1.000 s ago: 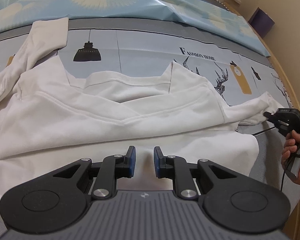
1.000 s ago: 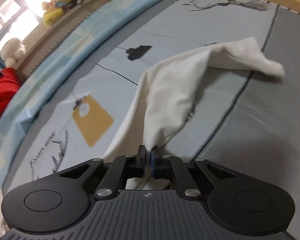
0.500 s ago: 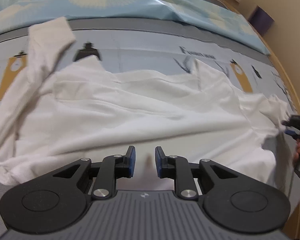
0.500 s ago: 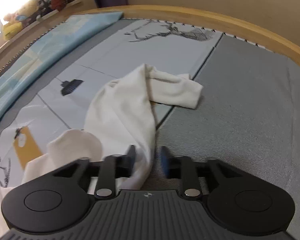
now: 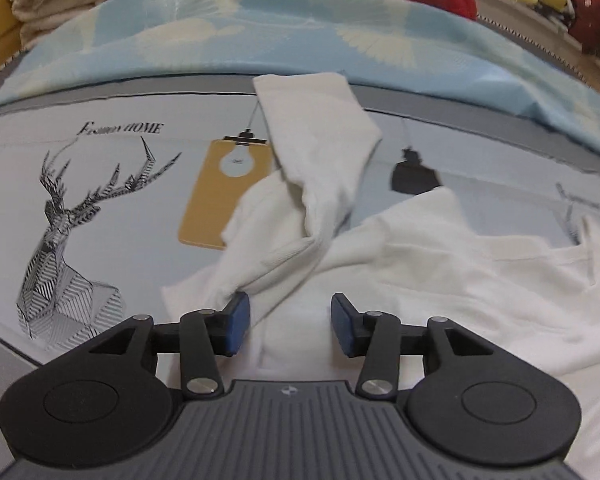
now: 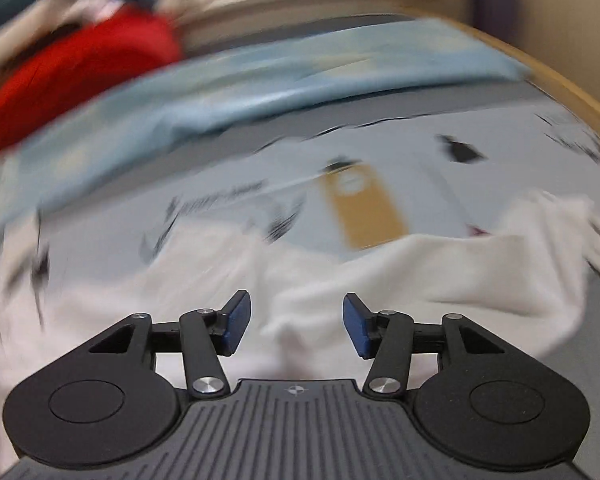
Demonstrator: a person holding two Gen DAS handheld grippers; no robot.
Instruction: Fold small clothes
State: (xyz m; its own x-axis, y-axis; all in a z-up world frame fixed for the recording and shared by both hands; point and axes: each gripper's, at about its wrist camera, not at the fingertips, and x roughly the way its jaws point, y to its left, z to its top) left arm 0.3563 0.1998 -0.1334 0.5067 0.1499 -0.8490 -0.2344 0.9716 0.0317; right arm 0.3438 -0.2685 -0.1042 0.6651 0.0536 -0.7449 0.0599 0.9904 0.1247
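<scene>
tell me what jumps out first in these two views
A rumpled white garment sprawls over a printed bed sheet, one sleeve flung up toward the pale blue cover. The sheet's striped deer drawing fills the left. Both the left gripper and the right gripper hover just above the cloth, jaws opening, gripping nothing.

Garment (image 5: 440,264) lies on the printed sheet (image 5: 140,208) — quilt (image 5: 260,32) behind.
</scene>
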